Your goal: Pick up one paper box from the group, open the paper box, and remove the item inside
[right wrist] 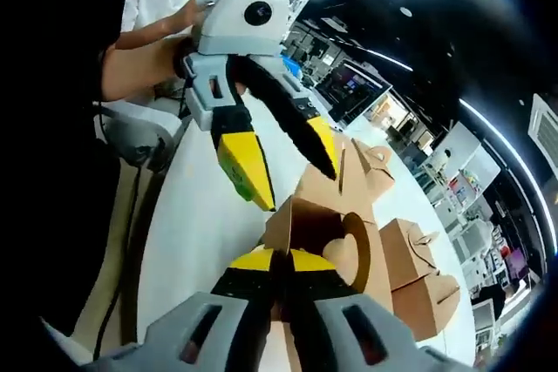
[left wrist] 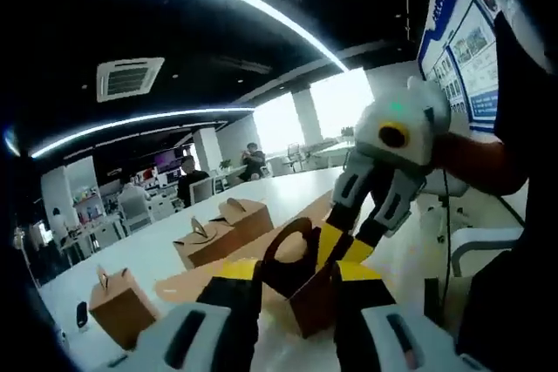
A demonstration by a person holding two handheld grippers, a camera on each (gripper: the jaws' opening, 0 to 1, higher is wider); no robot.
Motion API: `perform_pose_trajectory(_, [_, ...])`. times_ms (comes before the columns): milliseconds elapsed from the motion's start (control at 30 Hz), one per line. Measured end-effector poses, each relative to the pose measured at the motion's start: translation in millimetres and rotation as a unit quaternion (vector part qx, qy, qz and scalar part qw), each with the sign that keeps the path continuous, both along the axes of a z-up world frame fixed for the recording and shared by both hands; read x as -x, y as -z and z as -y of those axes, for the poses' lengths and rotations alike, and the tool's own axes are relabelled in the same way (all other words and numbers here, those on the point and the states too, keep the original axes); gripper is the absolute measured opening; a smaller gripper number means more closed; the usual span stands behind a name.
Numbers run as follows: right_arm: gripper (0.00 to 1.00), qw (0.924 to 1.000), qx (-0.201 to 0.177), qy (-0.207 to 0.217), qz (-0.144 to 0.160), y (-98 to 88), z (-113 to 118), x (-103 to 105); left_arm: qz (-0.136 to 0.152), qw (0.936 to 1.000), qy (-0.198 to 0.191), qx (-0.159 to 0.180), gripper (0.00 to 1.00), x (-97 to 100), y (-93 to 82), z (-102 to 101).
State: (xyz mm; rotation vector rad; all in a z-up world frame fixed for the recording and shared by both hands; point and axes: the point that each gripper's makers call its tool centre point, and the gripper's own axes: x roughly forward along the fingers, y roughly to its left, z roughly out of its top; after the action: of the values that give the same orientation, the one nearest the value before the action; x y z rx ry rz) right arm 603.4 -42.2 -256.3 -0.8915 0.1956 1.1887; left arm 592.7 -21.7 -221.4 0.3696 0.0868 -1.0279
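The paper box, brown card with a looped handle, sits lifted off the white table, apart from 3 more boxes farther back. The left gripper straddles it with jaws spread wide, pressing its sides. The right gripper is pinched narrow on a top flap. It looks light and thin-walled (easily crushed), so hold it by the folded edges and flap rim, gently.

Four paper boxes (one held open, three on the table) and two grippers.
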Motion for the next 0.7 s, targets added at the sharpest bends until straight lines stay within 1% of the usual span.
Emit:
perform_pose_trajectory(33, [0.06, 1.0000, 0.001, -0.003, -0.002, 0.0, 1, 0, 0.000, 0.9999, 0.006, -0.010, 0.30, 2.4, 2.0, 2])
perform_pose_trajectory(67, [0.06, 0.9999, 0.004, -0.009, -0.005, 0.1, 2, 1, 0.002, 0.9993, 0.019, -0.031, 0.30, 6.4, 6.0, 8])
perform_pose_trajectory(133, [0.06, 0.9998, 0.011, -0.013, -0.002, 2.2, 6, -1, 0.011, 0.9973, 0.041, -0.060, 0.29, 11.5, 12.5, 15])
perform_pose_trajectory(167, [0.05, 0.9998, 0.012, -0.014, -0.001, 1.8, 6, -2, 0.013, 0.9964, 0.047, -0.070, 0.28, 12.8, 15.7, 18])
perform_pose_trajectory(233, [0.05, 0.9998, 0.012, -0.018, -0.002, 2.1, 7, -1, 0.015, 0.9962, 0.047, -0.071, 0.19, 11.8, 18.1, 23])
perform_pose_trajectory(267, [0.05, 0.9997, 0.013, -0.022, -0.003, 2.4, 7, 1, 0.016, 0.9960, 0.048, -0.074, 0.18, 11.1, 19.4, 24])
perform_pose_trajectory(400, [0.05, 0.9989, 0.017, -0.044, -0.005, 3.3, 9, 7, 0.010, 0.9948, 0.062, -0.081, 0.18, 12.6, 23.0, 25])
perform_pose_trajectory(467, [0.05, 0.9986, 0.016, -0.049, -0.006, 2.6, 9, 7, 0.006, 0.9942, 0.067, -0.084, 0.20, 11.0, 23.3, 24])
perform_pose_trajectory(533, [0.05, 0.9982, 0.015, -0.057, -0.006, 2.7, 10, 5, 0.011, 0.9937, 0.059, -0.095, 0.20, 3.8, 23.4, 20])
perform_pose_trajectory(600, [0.05, 0.9979, 0.018, -0.063, -0.003, 2.1, 9, 5, 0.015, 0.9938, 0.056, -0.095, 0.20, 0.0, 20.7, 19])
perform_pose_trajectory(700, [0.06, 0.9975, 0.016, -0.068, -0.004, 2.0, 9, 0, 0.017, 0.9936, 0.075, -0.083, 0.20, 2.7, 12.2, 24])
